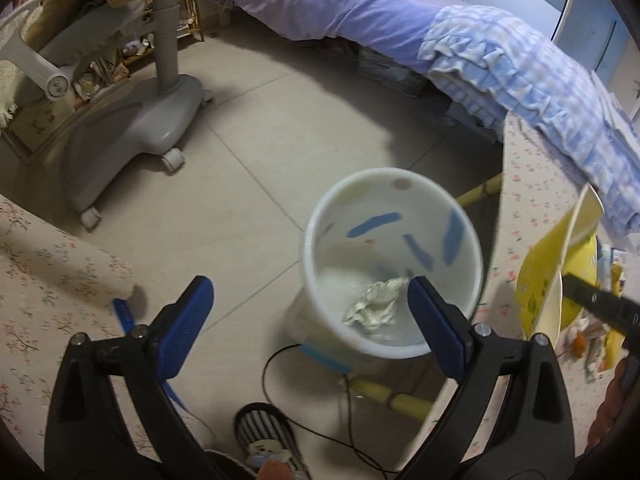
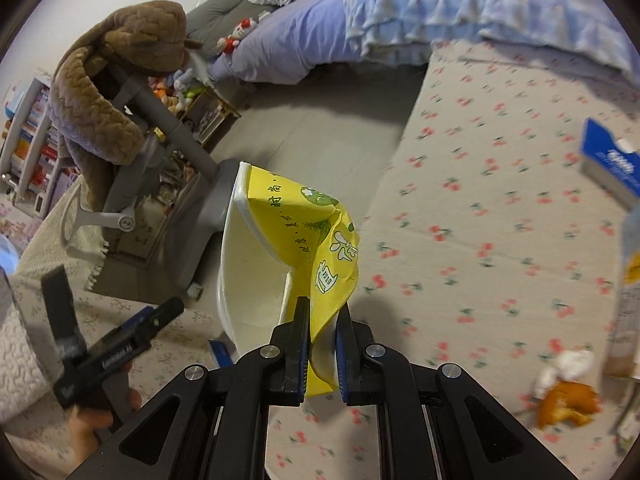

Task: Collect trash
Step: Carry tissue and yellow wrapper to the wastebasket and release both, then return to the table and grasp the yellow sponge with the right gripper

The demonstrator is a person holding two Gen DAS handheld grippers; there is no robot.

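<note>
While tilted downward, right hand-held gripper (image 2: 322, 320) clamps bowl (image 2: 272, 264).

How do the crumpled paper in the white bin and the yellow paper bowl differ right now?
The crumpled paper is off-white and wadded; the yellow paper bowl is printed, crushed at one side, but keeps its bowl form. The paper lies loose inside the white bin; the bowl hangs pinched in the right hand-held gripper. Both look like discarded trash.

Blue box (image 2: 612, 164) cut off at edge, cherry-print cloth (image 2: 500, 200) blurred
</note>
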